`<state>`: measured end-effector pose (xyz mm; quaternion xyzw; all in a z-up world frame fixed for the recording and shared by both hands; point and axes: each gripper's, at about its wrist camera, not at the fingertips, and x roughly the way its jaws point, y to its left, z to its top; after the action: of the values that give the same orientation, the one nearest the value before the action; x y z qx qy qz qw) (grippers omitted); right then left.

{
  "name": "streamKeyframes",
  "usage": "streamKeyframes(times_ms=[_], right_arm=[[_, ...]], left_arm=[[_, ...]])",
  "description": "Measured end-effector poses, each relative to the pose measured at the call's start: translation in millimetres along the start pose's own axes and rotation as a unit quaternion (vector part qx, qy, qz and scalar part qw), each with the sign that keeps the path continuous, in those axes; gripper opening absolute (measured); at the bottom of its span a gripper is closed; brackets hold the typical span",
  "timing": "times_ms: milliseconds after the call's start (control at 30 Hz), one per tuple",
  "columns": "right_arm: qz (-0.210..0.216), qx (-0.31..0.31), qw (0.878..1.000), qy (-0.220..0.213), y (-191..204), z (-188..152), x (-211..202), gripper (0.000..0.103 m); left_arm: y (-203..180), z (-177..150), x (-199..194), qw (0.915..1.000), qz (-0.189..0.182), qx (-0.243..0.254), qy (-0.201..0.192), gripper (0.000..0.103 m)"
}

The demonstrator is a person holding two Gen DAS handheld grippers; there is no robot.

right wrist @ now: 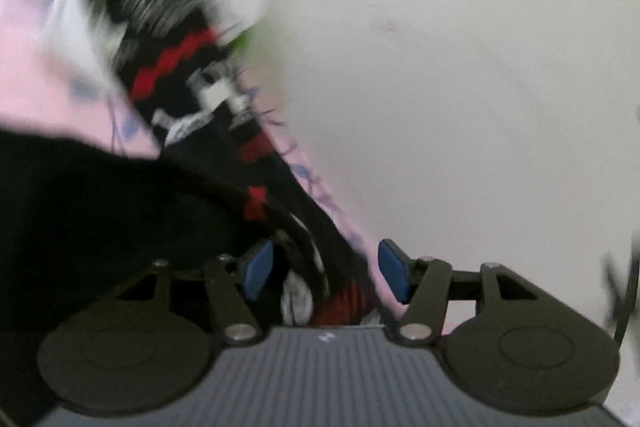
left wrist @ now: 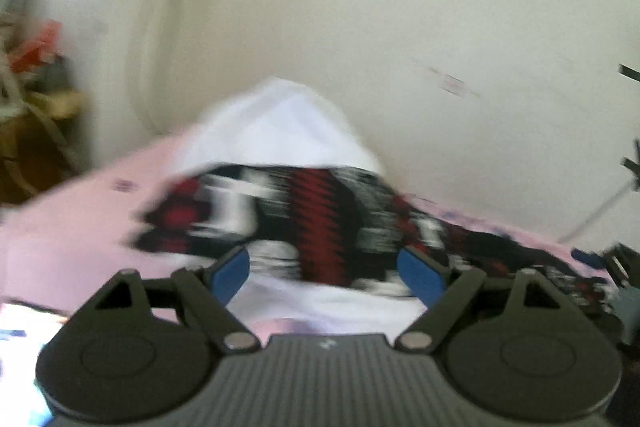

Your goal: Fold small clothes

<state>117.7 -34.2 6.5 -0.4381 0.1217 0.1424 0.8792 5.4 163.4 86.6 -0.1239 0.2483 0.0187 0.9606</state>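
Left wrist view: garment (left wrist: 320, 223) lies on the pink sheet (left wrist: 72, 227), left gripper (left wrist: 324, 271) spread and empty, right gripper (right wrist: 326, 271) apparently loose around the cloth, so I'd pinch an edge first.

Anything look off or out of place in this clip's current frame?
Nothing looks damaged or spilled. The black, red and white patterned garment lies rumpled, not flat, across the pink sheet, with white cloth bunched behind it. Both views are motion-blurred, so finer detail cannot be judged.
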Motion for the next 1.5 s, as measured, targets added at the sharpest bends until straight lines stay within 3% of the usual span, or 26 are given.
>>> streamKeyframes(times_ms=[67,100,167,200,233,267,300,333,367,433,467,567,667,833,900,967,1067,1100,1133,1167,1200,1233,1367,1500], right_arm=[[0.01,-0.038,0.999,0.001,10.9,5.2,26.4,0.012],[0.029,-0.007,1.0,0.005,7.9,12.0,35.1,0.0],[0.045,0.147,0.988,0.016,-20.2,22.5,50.7,0.0],[0.043,0.244,0.968,0.026,-40.1,22.2,59.2,0.0],[0.048,0.333,0.941,0.036,-57.0,17.2,66.7,0.0],[0.07,0.41,0.908,0.046,-68.2,11.1,73.2,0.013],[0.101,0.446,0.888,0.051,-69.4,8.8,76.4,0.041],[0.139,0.455,0.877,0.061,-64.6,9.9,77.9,0.052],[0.18,0.447,0.874,0.062,-57.4,12.3,75.2,0.059],[0.202,0.439,0.875,0.03,-49.8,10.6,50.8,0.062],[0.216,0.449,0.867,0.012,-50.9,6.2,40.5,0.062],[0.248,0.518,0.818,-0.031,-54.6,-24.7,8.3,0.064],[0.253,0.571,0.78,-0.031,-56.1,-47.8,2.8,0.065],[0.272,0.626,0.731,-0.017,-61.2,-67.0,15.5,0.065],[0.273,0.63,0.727,-0.023,-60.6,-68.8,13.3,0.065],[0.274,0.624,0.731,-0.024,-60.3,-67.5,9.8,0.065],[0.27,0.606,0.747,-0.029,-58.2,-62.1,5.5,0.065],[0.269,0.6,0.752,-0.03,-57.5,-60.3,4.5,0.065],[0.269,0.596,0.756,-0.031,-57.2,-59.3,3.7,0.065],[0.269,0.593,0.758,-0.032,-56.5,-58.1,3.9,0.065],[0.27,0.591,0.759,-0.032,-56.1,-57.2,4.0,0.065],[0.271,0.591,0.759,-0.033,-56.2,-57.0,4.2,0.065],[0.274,0.593,0.757,-0.032,-56.6,-58.1,6.0,0.065],[0.271,0.593,0.757,-0.033,-57.4,-58.7,4.8,0.065]], left_arm=[[20.7,3.1,-16.7,0.9998,0.017,-0.007,-0.003,0.085],[29.4,4.4,-22.4,0.9997,0.021,-0.014,-0.003,0.085],[41.6,6.3,-26.1,0.9993,0.019,-0.031,-0.002,0.086],[47.8,8.7,-23.5,0.9989,0.014,-0.046,0.002,0.087],[53.1,10.4,-18.8,0.9981,0.009,-0.061,0.008,0.087],[59.6,13.4,-10.1,0.9963,0.005,-0.084,0.02,0.087],[64.7,14.4,-3.1,0.9941,0.003,-0.105,0.03,0.087],[72.1,15.8,6.3,0.9905,0.002,-0.132,0.038,0.087],[81.6,16.3,12.9,0.9869,0.001,-0.156,0.042,0.087],[105.6,22.0,26.2,0.9768,0.007,-0.208,0.052,0.087],[116.9,24.1,30.6,0.9715,0.011,-0.23,0.055,0.087],[140.4,29.5,43.7,0.9573,0.017,-0.281,0.064,0.085],[147.3,31.6,54.6,0.9481,0.007,-0.308,0.078,0.085],[145.4,23.8,71.3,0.9356,0.001,-0.336,0.107,0.082],[149.3,20.6,77.3,0.9272,-0.008,-0.357,0.113,0.079],[155.5,18.2,86.8,0.9185,-0.013,-0.378,0.114,0.074],[168.2,8.3,108.8,0.89,-0.037,-0.435,0.131,0.061],[173.0,3.4,114.6,0.8773,-0.052,-0.459,0.131,0.05],[176.2,1.3,116.6,0.8706,-0.056,-0.471,0.131,0.039],[179.2,0.0,115.6,0.8663,-0.056,-0.48,0.126,0.034],[180.8,-0.1,112.5,0.8648,-0.057,-0.484,0.119,0.022],[182.5,1.1,106.1,0.8653,-0.054,-0.486,0.108,0.014],[182.1,14.8,78.3,0.8802,-0.046,-0.467,0.071,0.008],[153.9,47.4,49.5,0.9104,-0.064,-0.406,0.048,0.008]])
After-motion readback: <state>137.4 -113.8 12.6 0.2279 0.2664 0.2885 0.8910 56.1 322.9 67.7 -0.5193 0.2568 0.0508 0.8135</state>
